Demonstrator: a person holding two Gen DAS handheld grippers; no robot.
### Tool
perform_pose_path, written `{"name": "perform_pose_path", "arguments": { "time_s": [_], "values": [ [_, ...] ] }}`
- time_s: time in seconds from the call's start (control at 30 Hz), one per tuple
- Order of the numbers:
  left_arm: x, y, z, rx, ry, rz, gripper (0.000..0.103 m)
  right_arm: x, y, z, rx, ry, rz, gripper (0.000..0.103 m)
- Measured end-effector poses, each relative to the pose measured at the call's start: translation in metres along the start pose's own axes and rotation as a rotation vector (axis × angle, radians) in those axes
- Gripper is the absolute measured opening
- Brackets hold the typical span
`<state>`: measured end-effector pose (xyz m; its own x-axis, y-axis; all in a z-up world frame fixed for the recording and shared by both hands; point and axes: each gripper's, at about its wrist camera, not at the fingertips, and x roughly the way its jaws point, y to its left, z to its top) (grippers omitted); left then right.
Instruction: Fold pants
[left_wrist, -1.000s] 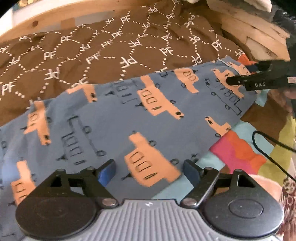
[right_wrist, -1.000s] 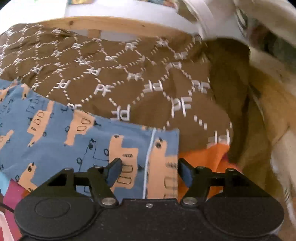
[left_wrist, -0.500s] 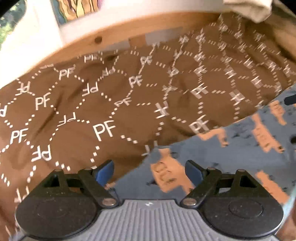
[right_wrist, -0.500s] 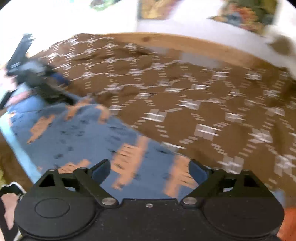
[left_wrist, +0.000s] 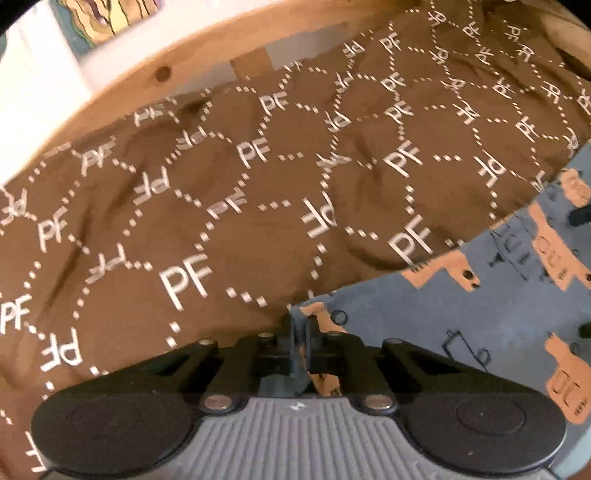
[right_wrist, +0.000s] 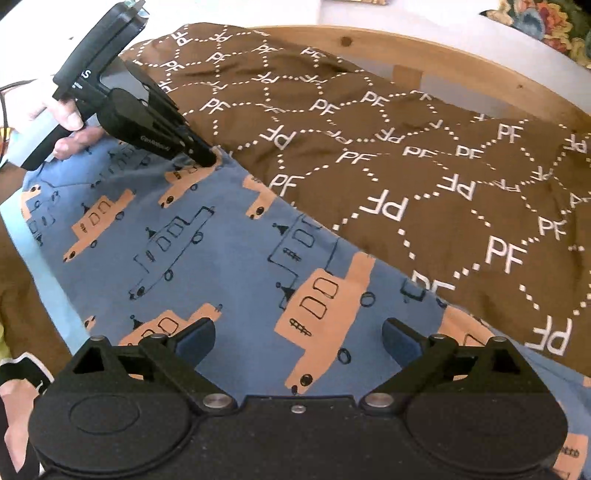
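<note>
Left claw (left_wrist: 298, 332) has just snapped closed, pinching the far corner of the blue pants (right_wrist: 229, 258), presumably to lift that end for folding. Right claw (right_wrist: 298, 338) has been opening and hangs spread above the cloth, gripping nothing. The pants lie flat across the brown bedspread (right_wrist: 424, 155). Only the right view shows the hand (right_wrist: 62, 118) holding the left claw.

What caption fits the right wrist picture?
Left gripper pinches the pants corner; right gripper hovers open.
</note>
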<state>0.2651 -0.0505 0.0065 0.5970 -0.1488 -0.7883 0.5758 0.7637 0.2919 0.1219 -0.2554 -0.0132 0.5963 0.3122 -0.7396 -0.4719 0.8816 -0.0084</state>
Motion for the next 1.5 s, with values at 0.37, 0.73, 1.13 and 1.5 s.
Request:
{"name": "perform_pose_path", "arguments": {
  "time_s": [0.37, 0.73, 1.13, 1.5],
  "values": [
    [-0.023, -0.024, -0.009, 0.030, -0.096, 0.117, 0.061, -0.032, 0.010, -0.032, 0.023, -0.071, -0.159, 0.102],
    [-0.048, -0.092, -0.061, 0.067, -0.112, 0.128, 0.077, -0.073, -0.001, -0.084, 0.074, -0.094, -0.426, 0.102],
    [-0.073, -0.122, -0.020, 0.208, -0.215, -0.063, 0.093, -0.143, -0.081, -0.118, 0.451, -0.177, -0.433, 0.102],
    [-0.029, -0.227, 0.081, 0.226, -0.232, -0.201, 0.093, -0.149, -0.107, -0.135, 0.837, -0.190, -0.269, 0.093]
  ]
}}
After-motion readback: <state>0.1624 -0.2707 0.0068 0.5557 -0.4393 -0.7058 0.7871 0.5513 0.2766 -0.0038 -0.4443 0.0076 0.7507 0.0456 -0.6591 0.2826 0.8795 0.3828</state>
